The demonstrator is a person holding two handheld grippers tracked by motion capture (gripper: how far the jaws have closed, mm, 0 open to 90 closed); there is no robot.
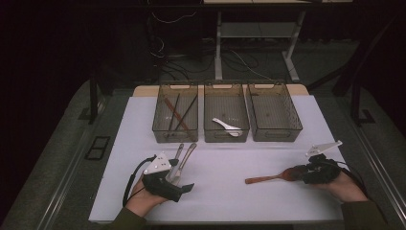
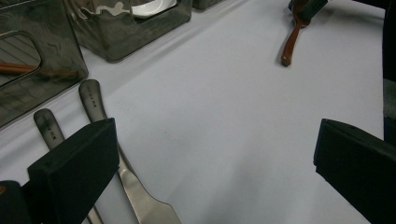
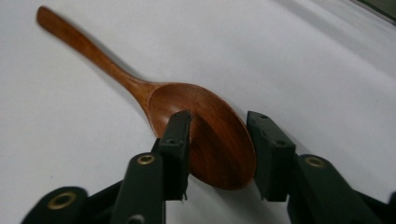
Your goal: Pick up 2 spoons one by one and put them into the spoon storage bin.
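right tool [image 3: 218, 154] | jaws straddling wooden spoon [image 3: 205, 130] bowl, not clamping yet | spoon lying flat on bench [image 1: 230, 191] | you're closing: keep it centred, squeeze the bowl edges evenly | left tool [image 2: 210, 158] idling wide beside metal cutlery [image 2: 100, 126]

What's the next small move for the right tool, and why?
Probably close the right tool a little further on the bowl of the wooden spoon. In the right gripper view its jaws straddle the bowl, the left jaw at the rim, the right one apparently still short of it. The spoon lies flat on the white table, so it likely needs a firm pinch before lifting.
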